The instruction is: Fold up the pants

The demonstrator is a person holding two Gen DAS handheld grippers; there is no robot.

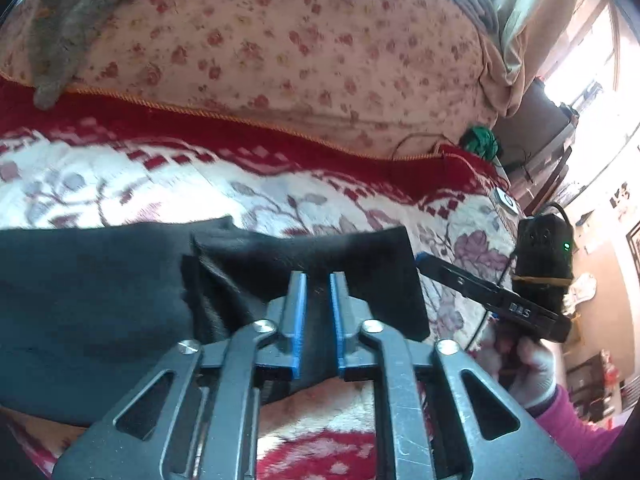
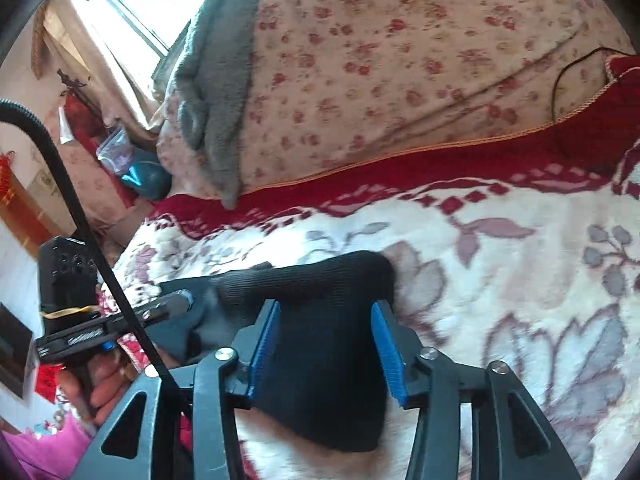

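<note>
The black pants (image 1: 100, 300) lie on a floral blanket, stretching left in the left wrist view. My left gripper (image 1: 318, 278) has its blue pads nearly closed, pinching a raised fold of the pants. In the right wrist view the pants (image 2: 320, 340) show as a rolled, bunched end between the fingers. My right gripper (image 2: 326, 308) is open, its blue pads on either side of the cloth, apart from it. The right gripper also shows in the left wrist view (image 1: 424, 260), at the pants' right edge. The left gripper shows in the right wrist view (image 2: 184, 298), on the pants.
A red, white and mauve floral blanket (image 1: 280, 200) covers the bed. A rose-print quilt (image 1: 280, 40) is piled behind it, with a grey towel (image 2: 216, 80) over it. A green yarn ball (image 1: 480, 140) and a cable sit at the far right. A window (image 2: 132, 8) is at left.
</note>
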